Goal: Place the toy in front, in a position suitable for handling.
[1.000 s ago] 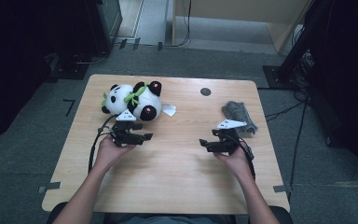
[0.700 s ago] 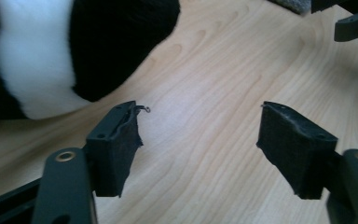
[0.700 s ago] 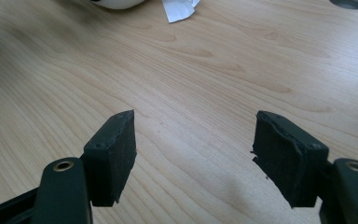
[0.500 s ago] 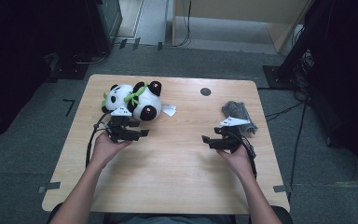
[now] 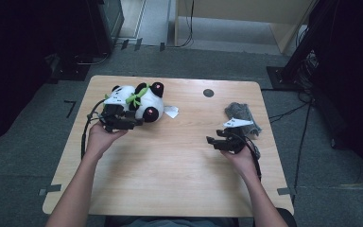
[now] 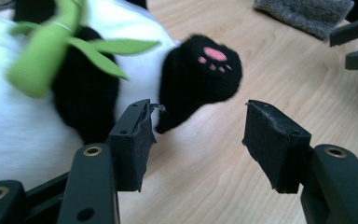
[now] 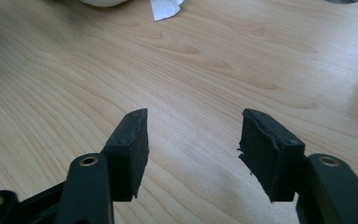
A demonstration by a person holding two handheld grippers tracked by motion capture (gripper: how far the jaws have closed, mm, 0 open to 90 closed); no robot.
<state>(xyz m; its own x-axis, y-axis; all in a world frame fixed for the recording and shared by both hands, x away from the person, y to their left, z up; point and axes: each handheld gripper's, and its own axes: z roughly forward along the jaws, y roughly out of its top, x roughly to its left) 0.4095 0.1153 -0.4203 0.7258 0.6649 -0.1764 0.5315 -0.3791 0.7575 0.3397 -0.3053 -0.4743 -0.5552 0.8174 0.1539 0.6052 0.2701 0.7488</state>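
A black-and-white panda plush (image 5: 137,99) lies at the table's far left with a green bamboo sprig (image 6: 42,51) on its chest. My left gripper (image 5: 139,122) hovers right beside its belly. In the left gripper view my left gripper (image 6: 198,140) is open, and the black foot with a pink pad (image 6: 205,70) lies just beyond the jaws. The jaws have just been closing, with nothing between them. My right gripper (image 5: 210,141) is over bare wood at the right. My right gripper (image 7: 193,140) is open and has also just been closing on nothing.
A grey cloth (image 5: 240,113) lies bunched near the table's right edge, behind the right hand. A small white paper tag (image 5: 171,112) lies beside the panda, and a black round disc (image 5: 208,92) sits at the far middle. Dark equipment surrounds the wooden table (image 5: 170,179).
My left hand has moved away from the person and a little left, up against the panda. The right hand has stayed in place.
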